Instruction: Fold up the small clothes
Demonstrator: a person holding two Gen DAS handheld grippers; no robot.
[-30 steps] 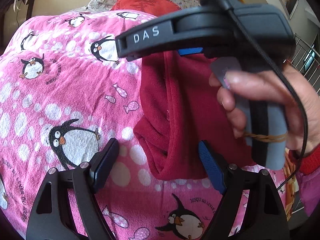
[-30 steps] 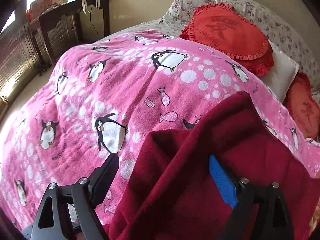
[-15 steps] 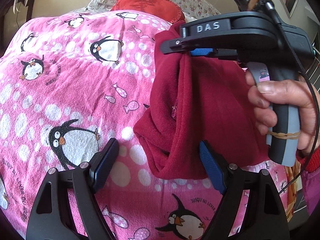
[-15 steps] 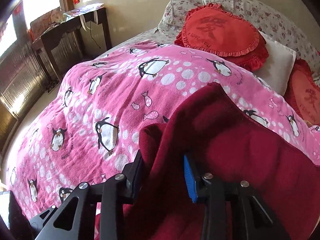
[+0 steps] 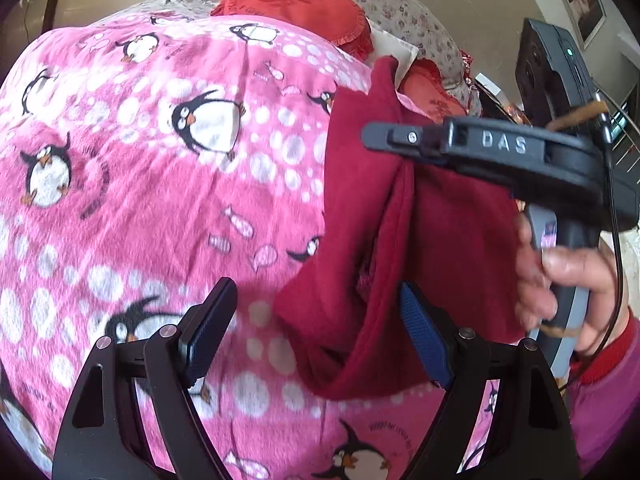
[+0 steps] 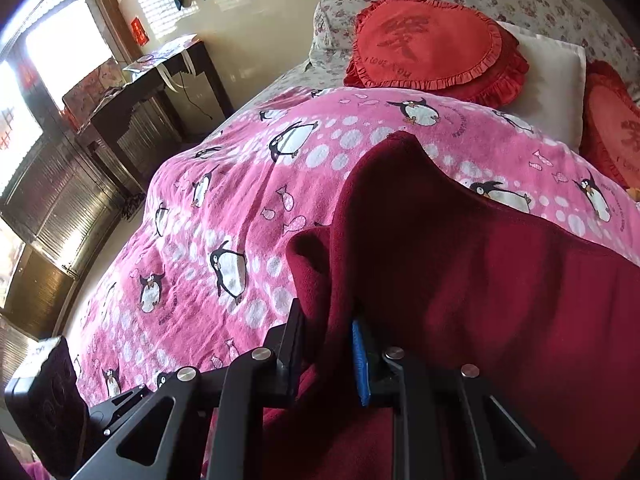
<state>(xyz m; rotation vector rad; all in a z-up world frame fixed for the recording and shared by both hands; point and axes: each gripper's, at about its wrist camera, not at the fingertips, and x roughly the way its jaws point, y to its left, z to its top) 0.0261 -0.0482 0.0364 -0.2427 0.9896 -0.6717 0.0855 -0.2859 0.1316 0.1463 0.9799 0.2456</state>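
A dark red fleece garment (image 5: pixel 368 216) hangs bunched over the pink penguin blanket (image 5: pixel 160 208) on the bed. My right gripper (image 6: pixel 328 320) has a vertical fold of this cloth (image 6: pixel 460 260) between its pads; its jaws are closing and pinch it. In the left wrist view the right gripper (image 5: pixel 380 136) grips the garment's top edge from the right, with a person's hand (image 5: pixel 560 280) on the handle. My left gripper (image 5: pixel 316 300) stands wide open low in front. The garment's hanging lower fold sags between its fingers, close to the blue right pad (image 5: pixel 424 340); neither pad presses on it.
Red heart-shaped frilled cushions (image 6: pixel 432 48) and a white pillow (image 6: pixel 552 84) lie at the head of the bed on floral bedding. A dark wooden side table (image 6: pixel 152 92) stands left of the bed by bright windows. Bare blanket stretches to the left of the garment.
The right gripper went from wide open to pinched on the garment's fold and lifted the cloth up and to the right. The left gripper stayed open, shifting a little.
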